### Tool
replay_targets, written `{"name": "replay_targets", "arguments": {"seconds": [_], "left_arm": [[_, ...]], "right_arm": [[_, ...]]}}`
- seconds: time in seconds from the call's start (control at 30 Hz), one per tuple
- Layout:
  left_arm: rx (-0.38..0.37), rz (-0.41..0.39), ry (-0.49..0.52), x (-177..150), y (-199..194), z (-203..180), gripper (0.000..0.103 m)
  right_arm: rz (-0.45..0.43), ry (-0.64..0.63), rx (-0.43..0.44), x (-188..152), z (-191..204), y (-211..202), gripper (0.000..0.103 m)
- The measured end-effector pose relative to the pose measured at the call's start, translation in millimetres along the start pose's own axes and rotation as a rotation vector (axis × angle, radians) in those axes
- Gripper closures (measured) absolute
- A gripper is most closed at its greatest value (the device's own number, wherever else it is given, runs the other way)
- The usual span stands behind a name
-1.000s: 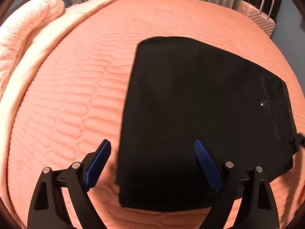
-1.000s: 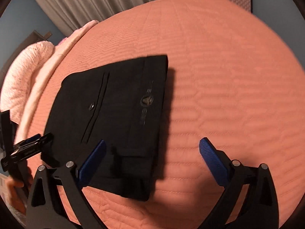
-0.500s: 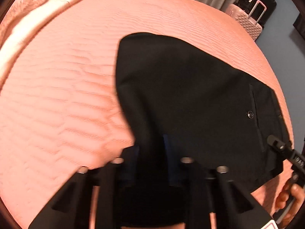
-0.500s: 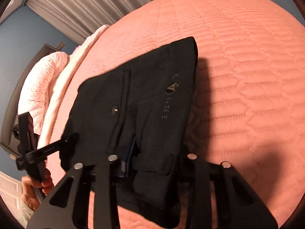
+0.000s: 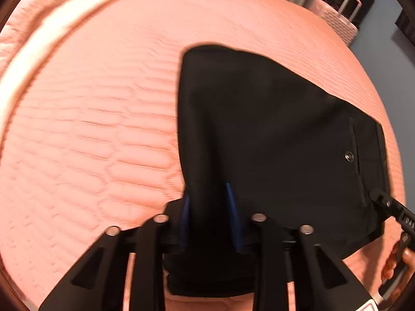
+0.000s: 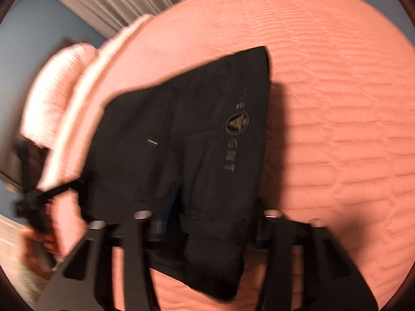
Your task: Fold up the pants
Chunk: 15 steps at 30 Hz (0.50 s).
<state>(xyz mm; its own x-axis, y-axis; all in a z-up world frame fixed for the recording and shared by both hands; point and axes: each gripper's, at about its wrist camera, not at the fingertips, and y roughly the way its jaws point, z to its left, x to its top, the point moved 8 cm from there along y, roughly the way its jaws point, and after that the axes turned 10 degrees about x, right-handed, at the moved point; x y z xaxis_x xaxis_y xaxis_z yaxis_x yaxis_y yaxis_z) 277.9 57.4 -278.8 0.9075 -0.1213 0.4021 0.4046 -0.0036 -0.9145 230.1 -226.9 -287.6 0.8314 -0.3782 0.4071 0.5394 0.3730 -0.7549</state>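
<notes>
Gripping the near edge of the black pants (image 5: 272, 134) at two spots, both grippers have cloth bunched between their blue pads. The left gripper (image 5: 208, 202) has its jaws narrowed onto the corner away from the waistband, and the right gripper (image 6: 207, 207) has its jaws clamped, less tightly, on the waistband end, beside the printed logo (image 6: 237, 123). The pants lie already folded into a compact rectangle out on the middle of the bed (image 5: 90, 129), well apart from the pale blanket (image 5: 39, 33) along its far edge; the near edge looks raised off the quilt. Judging by this, the step in hand is the last fold, near edge over far. Doing it well would mean lifting both ends level, carrying them together so the layers do not slide, and laying edge on edge before letting go.
</notes>
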Motion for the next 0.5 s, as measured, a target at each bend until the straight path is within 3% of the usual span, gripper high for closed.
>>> {"name": "replay_targets", "arguments": {"seconds": [0.07, 0.13, 0.17, 0.2, 0.27, 0.37, 0.5], "left_arm": [[0.054, -0.057, -0.007, 2.8, -25.2, 4.7, 0.076], [0.101, -0.127, 0.023, 3.2, -56.7, 1.5, 0.07], [0.132, -0.172, 0.05, 1.4, -78.6, -4.5, 0.058], [0.153, -0.208, 0.064, -0.6, -95.2, -9.7, 0.039], [0.185, -0.276, 0.099, -6.8, -126.4, -26.4, 0.022], [0.214, -0.325, 0.154, -13.7, -155.8, -58.9, 0.022], [0.206, -0.315, 0.177, -32.5, -175.2, -68.8, 0.022]], "right_arm": [[-0.121, 0.017, -0.046, 7.8, 0.7, -40.8, 0.047], [-0.201, -0.02, -0.109, 8.5, 12.9, -78.7, 0.045], [-0.231, -0.051, -0.138, 6.2, 26.6, -97.1, 0.039], [-0.252, -0.087, -0.17, 2.6, 40.9, -109.9, 0.034], [-0.274, -0.185, -0.239, -6.3, 69.0, -122.2, 0.009], [-0.296, -0.299, -0.304, -21.5, 111.3, -127.1, 0.009], [-0.357, -0.278, -0.313, -30.5, 132.1, -146.6, 0.009]]}}
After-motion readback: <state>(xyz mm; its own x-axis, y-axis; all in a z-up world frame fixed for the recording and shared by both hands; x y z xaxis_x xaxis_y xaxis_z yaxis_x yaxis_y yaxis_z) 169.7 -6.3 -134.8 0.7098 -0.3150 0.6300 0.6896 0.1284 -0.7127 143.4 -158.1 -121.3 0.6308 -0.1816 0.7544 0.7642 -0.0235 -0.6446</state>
